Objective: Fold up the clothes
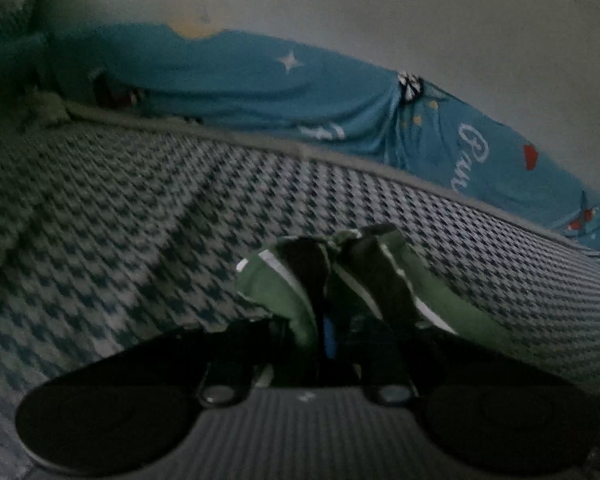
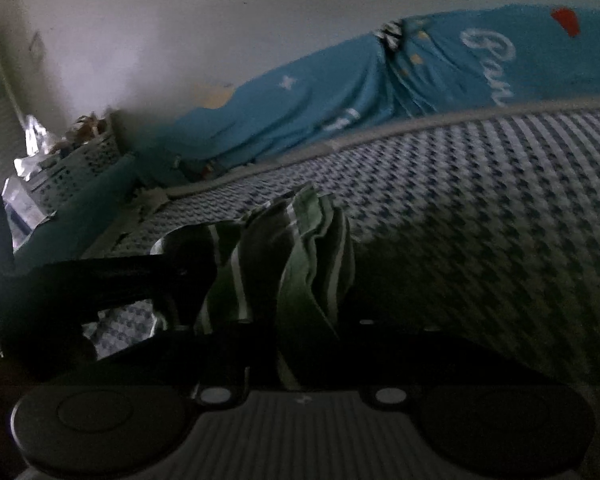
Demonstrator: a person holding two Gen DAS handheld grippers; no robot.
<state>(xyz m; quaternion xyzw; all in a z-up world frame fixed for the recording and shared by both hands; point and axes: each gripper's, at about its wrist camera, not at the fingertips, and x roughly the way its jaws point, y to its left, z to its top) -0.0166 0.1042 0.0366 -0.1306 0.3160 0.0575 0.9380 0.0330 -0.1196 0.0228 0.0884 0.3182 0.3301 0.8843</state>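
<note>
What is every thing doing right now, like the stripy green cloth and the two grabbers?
Green striped cloth: bunched up, pinched at two places, lifted off the checked cover.
Left hand-held gripper: shut on the green striped cloth.
Right hand-held gripper: shut on the green striped cloth.
Checked cover: spread flat.
Blue printed sheet: draped and wrinkled behind the checked cover.
White basket: upright, filled with things.

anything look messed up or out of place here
Nothing damaged or spilled. The green striped garment is bunched and crumpled, not flat, pinched by both the left gripper and the right gripper on the houndstooth cover.
</note>
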